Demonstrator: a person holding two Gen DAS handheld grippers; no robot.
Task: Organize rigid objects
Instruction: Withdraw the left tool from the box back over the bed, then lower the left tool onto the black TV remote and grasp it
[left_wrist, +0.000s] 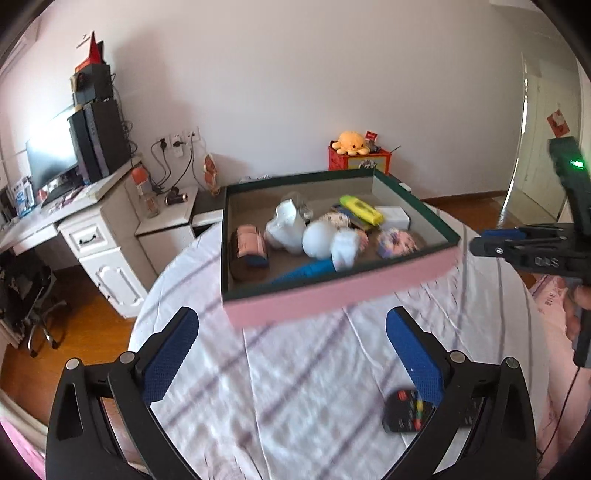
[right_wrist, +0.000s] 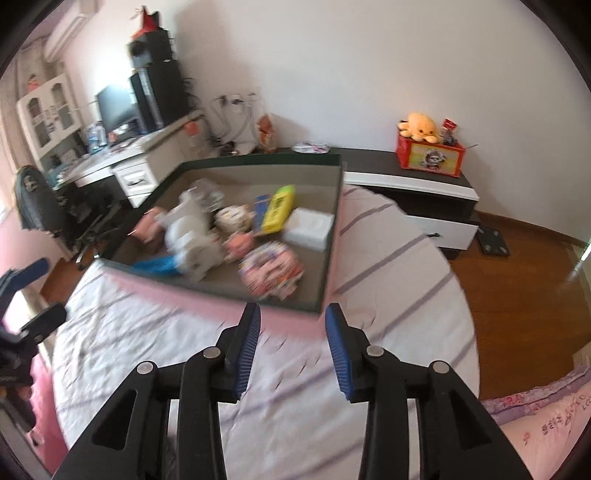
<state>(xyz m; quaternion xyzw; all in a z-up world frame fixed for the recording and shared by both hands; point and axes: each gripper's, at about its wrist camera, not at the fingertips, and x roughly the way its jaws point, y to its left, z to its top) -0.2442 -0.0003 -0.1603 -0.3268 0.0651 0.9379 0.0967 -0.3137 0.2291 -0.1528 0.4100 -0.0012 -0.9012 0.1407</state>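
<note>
The left tool (left_wrist: 291, 354) stands wide open with nothing between its blue pads, hanging over the striped sheet of the bed (left_wrist: 314, 387). Straight ahead of it sits the pink-walled box (left_wrist: 332, 299), its near wall just beyond the fingertips. Inside the box lie a white bulb (left_wrist: 319, 238), a yellow-green marker (left_wrist: 360, 208), a white block (left_wrist: 395, 216), a blue stick (left_wrist: 306, 269) and a patterned ball (left_wrist: 399, 242), crowded together. A black remote (left_wrist: 406, 411) lies on the sheet just behind the left tool's right finger, partly hidden by it.

The right tool (right_wrist: 291, 347) is partly open and holds nothing; its pads sit just short of the box's near right corner, apart from the wall. In the left wrist view it shows at the right edge, level with the box's right side
</note>
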